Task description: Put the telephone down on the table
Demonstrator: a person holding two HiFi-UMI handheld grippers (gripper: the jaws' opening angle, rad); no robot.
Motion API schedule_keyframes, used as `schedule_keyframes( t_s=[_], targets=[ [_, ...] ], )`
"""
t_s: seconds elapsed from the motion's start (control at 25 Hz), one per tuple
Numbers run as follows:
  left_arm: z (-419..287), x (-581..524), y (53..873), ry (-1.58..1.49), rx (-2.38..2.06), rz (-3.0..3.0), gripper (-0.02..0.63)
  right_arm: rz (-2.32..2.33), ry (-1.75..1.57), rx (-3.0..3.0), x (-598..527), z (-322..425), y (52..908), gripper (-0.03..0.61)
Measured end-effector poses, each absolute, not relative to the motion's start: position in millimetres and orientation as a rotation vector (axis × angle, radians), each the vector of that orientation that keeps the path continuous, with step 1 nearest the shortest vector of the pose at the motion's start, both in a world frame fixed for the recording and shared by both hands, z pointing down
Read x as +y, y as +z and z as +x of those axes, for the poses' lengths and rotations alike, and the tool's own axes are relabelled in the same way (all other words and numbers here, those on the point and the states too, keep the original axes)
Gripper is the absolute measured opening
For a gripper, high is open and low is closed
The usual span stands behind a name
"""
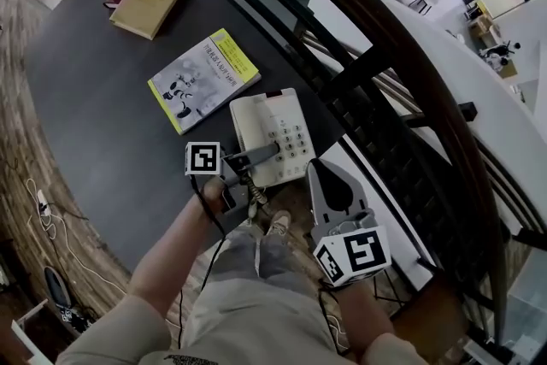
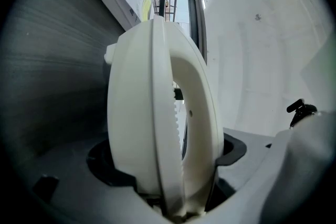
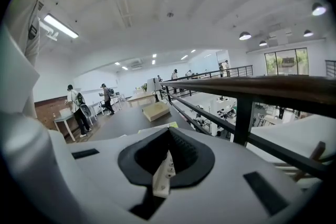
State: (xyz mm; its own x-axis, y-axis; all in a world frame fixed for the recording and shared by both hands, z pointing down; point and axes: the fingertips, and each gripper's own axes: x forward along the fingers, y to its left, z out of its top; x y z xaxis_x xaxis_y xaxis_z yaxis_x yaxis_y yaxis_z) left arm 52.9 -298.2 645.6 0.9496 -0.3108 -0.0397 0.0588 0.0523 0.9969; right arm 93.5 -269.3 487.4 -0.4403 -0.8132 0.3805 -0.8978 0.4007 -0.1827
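The right gripper [image 1: 326, 173], jaws together and empty, hangs off the table [image 1: 94, 107]. Nearer, the left gripper [image 1: 259, 155] clamps the telephone [image 1: 280, 126] by its near end at the table's edge, its long axis pointing away.

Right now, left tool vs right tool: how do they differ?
The left tool is shut on the telephone; the right tool is shut on nothing. The left tool reaches over the edge of the table; the right tool is held off the table, nearer the railing. Both carry a marker cube.
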Motion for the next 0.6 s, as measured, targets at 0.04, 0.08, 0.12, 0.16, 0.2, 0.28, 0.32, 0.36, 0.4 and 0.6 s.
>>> schedule_keyframes(
  t_s=[0.04, 0.08, 0.12, 0.16, 0.2, 0.28, 0.32, 0.36, 0.4, 0.6],
  targets=[
    [54, -299, 645, -0.295, -0.202, 1.493, 0.425, 1.511, 0.552, -2.426, -270, 93, 491, 0.002],
    [54, -299, 645, -0.295, -0.201, 1.499, 0.425, 1.512, 0.564, -2.421, -269, 93, 493, 0.002],
    [55, -298, 648, -0.281, -0.205, 1.513, 0.425, 1.515, 0.575, -2.415, -269, 94, 495, 0.002],
    [55, -295, 652, -0.256, -0.215, 1.529, 0.425, 1.521, 0.591, -2.407, -268, 95, 498, 0.002],
    [55, -294, 658, -0.228, -0.229, 1.540, 0.425, 1.529, 0.610, -2.398, -268, 96, 500, 0.002],
    [55, -291, 667, -0.174, -0.262, 1.560, 0.425, 1.537, 0.633, -2.386, -267, 97, 504, 0.002],
    [56, -289, 670, -0.145, -0.280, 1.582, 0.425, 1.538, 0.636, -2.382, -267, 97, 505, 0.002],
    [56, -288, 672, -0.123, -0.295, 1.599, 0.425, 1.539, 0.637, -2.379, -267, 97, 506, 0.002],
    [55, -287, 673, -0.117, -0.307, 1.603, 0.425, 1.540, 0.640, -2.377, -266, 97, 507, 0.002],
    [44, -289, 680, -0.110, -0.385, 1.609, 0.430, 1.536, 0.680, -2.372, -261, 99, 513, 0.002]
  ],
)
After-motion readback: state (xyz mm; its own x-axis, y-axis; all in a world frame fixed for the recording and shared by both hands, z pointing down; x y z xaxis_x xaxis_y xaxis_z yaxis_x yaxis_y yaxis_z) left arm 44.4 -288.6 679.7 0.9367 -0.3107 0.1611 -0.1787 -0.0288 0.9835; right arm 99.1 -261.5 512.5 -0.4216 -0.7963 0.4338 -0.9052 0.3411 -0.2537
